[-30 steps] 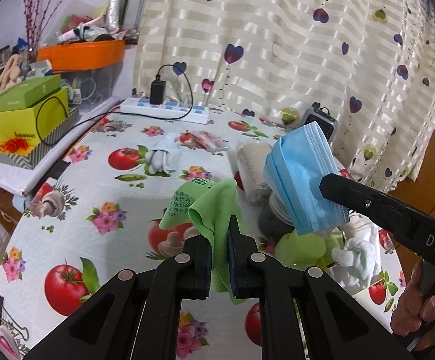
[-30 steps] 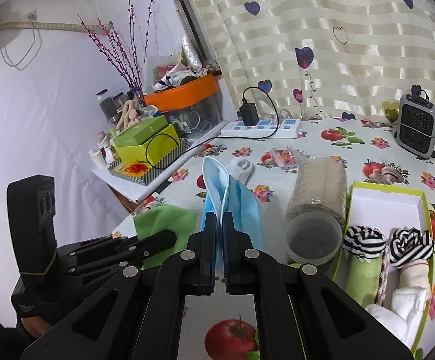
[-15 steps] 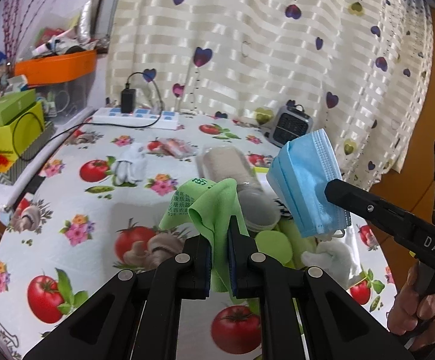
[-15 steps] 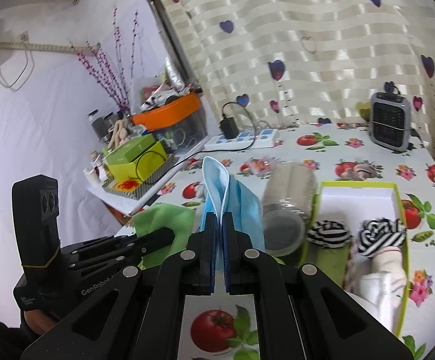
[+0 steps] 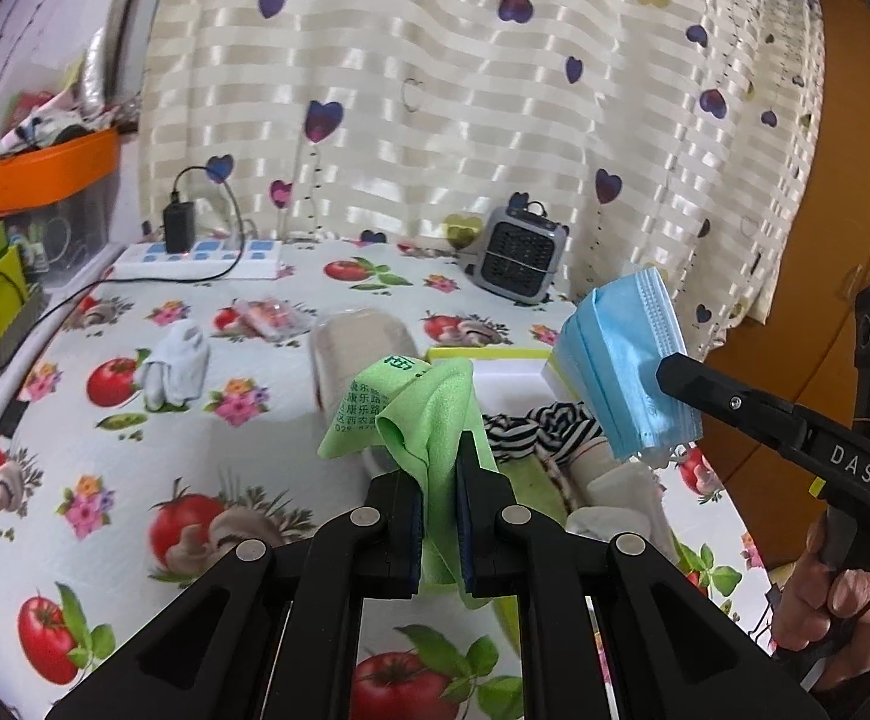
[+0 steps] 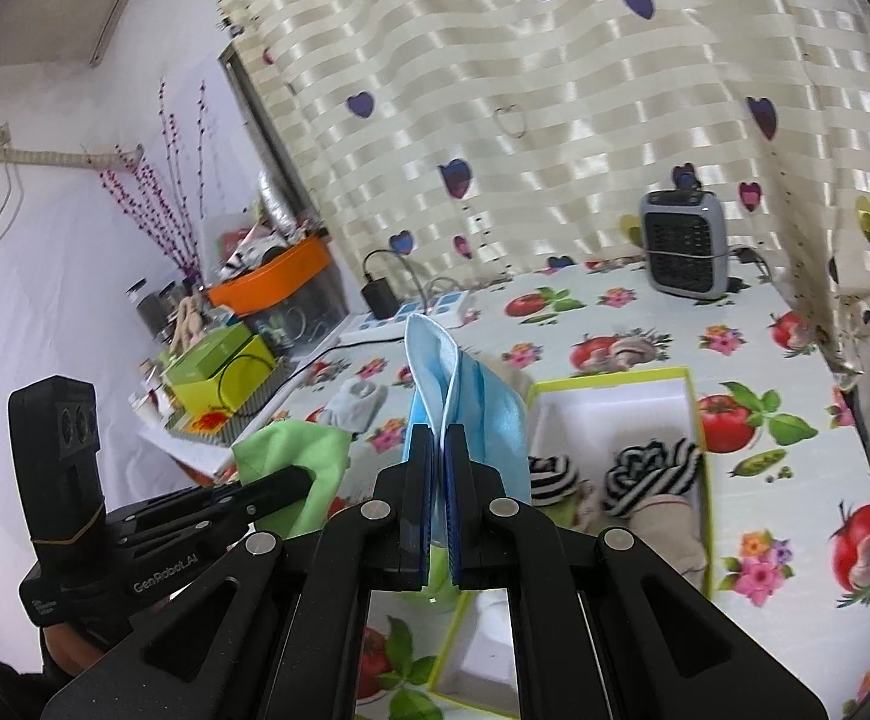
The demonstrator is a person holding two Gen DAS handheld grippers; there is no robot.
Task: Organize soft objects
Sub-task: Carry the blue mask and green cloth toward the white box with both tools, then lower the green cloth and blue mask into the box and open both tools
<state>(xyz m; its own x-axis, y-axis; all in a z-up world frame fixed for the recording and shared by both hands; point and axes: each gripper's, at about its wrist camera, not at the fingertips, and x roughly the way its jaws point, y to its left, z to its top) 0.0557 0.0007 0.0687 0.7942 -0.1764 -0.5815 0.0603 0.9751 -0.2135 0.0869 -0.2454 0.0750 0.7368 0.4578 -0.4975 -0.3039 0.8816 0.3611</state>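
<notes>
Looking along the left wrist view, we see the left tool (image 5: 440, 462) clamped on a green cloth (image 5: 435, 414), which stands up between its pads and droops below them, lifted above the tabletop (image 5: 135, 480) with its tomato-and-flower print. To the right the right tool (image 5: 672, 369) reaches in from a hand (image 5: 837, 594) at the frame's edge, its tips pinching a folded blue face mask (image 5: 627, 360) held in the air over a lime-rimmed box (image 5: 483, 355). In that box lie a striped black-and-white sock (image 5: 546, 423) and a pale rolled piece beside it. Behind the cloth a clear jar (image 5: 363, 342) lies on its side, a white sock (image 5: 177, 360) rests farther left, and a small grey heater (image 5: 519, 255) stands by the curtain. Turning to the right wrist view, we find the right tool (image 6: 440, 438) closed on the same blue face mask (image 6: 465, 396), whose upper fold rises above the pads. The left tool (image 6: 300, 477) comes in from the lower left with the green cloth (image 6: 291, 450) pinched at its tips. Right of the mask the lime-rimmed box (image 6: 609, 378) sits open on the tabletop (image 6: 795, 480), with two striped sock rolls (image 6: 651, 468) near its front and white floor bare toward its back.
</notes>
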